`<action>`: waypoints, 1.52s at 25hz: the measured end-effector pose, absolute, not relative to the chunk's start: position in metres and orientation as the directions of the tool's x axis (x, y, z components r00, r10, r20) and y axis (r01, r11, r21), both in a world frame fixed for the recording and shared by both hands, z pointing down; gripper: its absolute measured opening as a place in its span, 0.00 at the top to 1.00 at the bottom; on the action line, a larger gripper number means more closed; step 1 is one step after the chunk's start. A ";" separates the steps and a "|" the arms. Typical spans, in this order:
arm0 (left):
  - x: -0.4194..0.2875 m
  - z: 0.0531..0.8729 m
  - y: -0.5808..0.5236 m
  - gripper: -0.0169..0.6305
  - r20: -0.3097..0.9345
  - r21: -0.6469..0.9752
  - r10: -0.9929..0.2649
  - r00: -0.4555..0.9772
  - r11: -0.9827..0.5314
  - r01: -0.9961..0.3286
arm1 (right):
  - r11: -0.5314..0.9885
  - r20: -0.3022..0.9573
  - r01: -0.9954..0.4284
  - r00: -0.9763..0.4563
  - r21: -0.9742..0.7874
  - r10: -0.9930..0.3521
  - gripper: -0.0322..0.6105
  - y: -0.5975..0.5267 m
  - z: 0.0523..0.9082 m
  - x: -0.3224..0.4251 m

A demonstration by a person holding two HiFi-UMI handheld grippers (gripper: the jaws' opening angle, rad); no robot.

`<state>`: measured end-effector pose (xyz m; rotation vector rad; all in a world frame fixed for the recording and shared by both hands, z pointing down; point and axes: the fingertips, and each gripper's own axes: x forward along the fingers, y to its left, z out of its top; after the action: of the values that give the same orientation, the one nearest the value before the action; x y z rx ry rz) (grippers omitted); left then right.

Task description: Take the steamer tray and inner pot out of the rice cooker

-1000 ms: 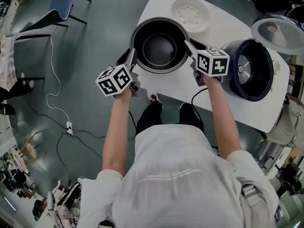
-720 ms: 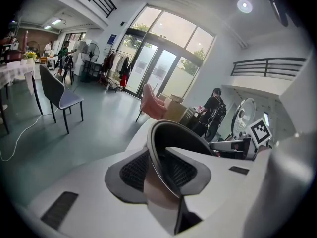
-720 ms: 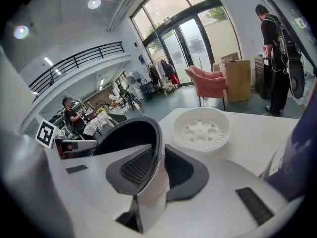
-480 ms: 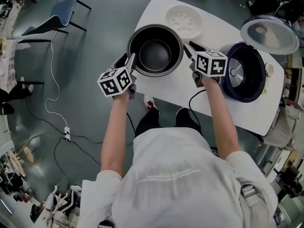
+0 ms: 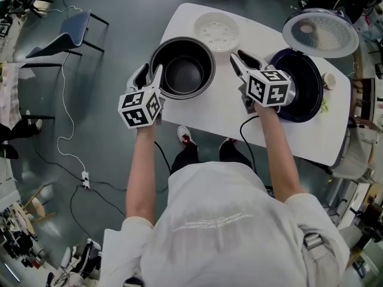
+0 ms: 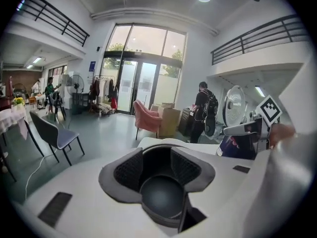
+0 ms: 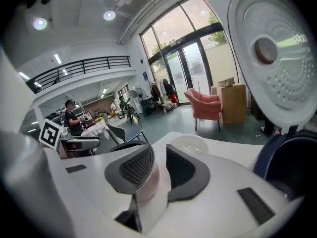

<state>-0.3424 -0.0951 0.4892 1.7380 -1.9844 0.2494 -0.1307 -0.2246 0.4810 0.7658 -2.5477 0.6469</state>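
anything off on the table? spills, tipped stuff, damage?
Nothing spilled, tipped or damaged. The inner pot and steamer tray sit upright on the table, beside the open rice cooker. Only note: in the head view the pot stands very close to the table's left edge.

The round metal inner pot (image 5: pixel 181 70) is dark grey, almost black inside; the round plastic steamer tray (image 5: pixel 218 31) is white with lots of little holes; the round rice cooker (image 5: pixel 305 94) is dark blue; its big lid (image 5: pixel 320 33) is silvery with tiny dots; the table (image 5: pixel 209 109) is white; the left gripper (image 5: pixel 151 73) and right gripper (image 5: pixel 239 57) are white with dark grey pads, and their cubes are white with black squares; the floor (image 5: pixel 108 70) is grey-green.
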 end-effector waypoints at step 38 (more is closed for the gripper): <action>-0.080 0.320 -0.221 0.95 0.185 -0.107 -0.883 0.431 -0.454 -0.884 | 0.494 0.277 -0.856 -0.443 0.153 -0.853 0.91 -0.238 0.315 0.132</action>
<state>-0.0804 -0.2211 0.3201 2.6521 -1.6378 0.3375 0.1319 -0.2380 0.3148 1.4364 -2.4263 0.0139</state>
